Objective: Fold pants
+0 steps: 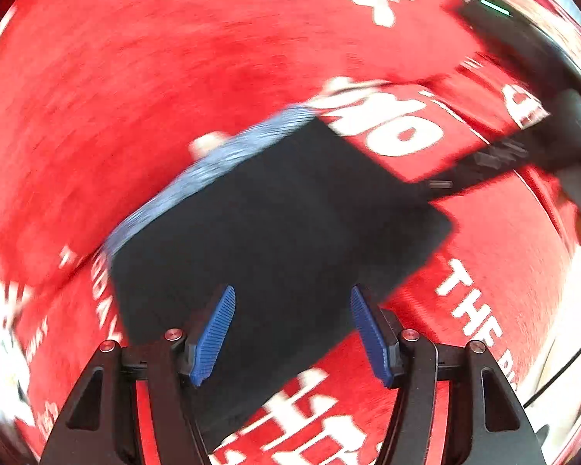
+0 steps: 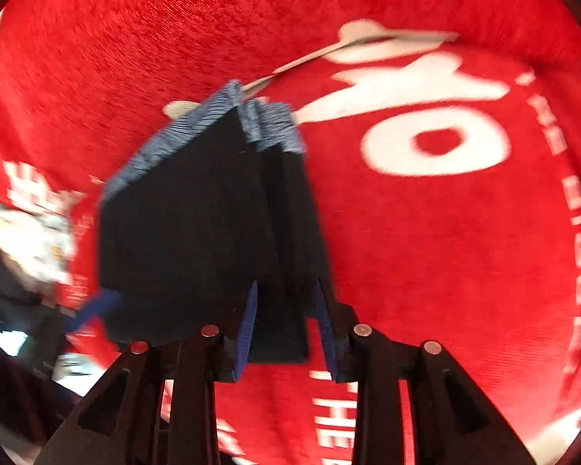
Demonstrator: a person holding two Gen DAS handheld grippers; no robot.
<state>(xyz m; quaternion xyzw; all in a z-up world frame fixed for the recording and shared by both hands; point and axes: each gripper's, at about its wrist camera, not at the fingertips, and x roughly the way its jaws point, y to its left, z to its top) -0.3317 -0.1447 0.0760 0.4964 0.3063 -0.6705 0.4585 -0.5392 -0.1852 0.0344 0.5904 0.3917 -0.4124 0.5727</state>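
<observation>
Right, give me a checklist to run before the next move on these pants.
1. Pants folded into a compact dark block on the red cloth: ok.
2. Left tool open, pads clear of the fabric: ok.
3. Right tool free of the pants: not ok, a folded edge sits between its pads; whether they press on it, cannot tell.
4. Layers aligned: not ok, the waistband end is staggered in the right wrist view.
5. Fold flat on the cloth: cannot tell, both views are blurred.
</observation>
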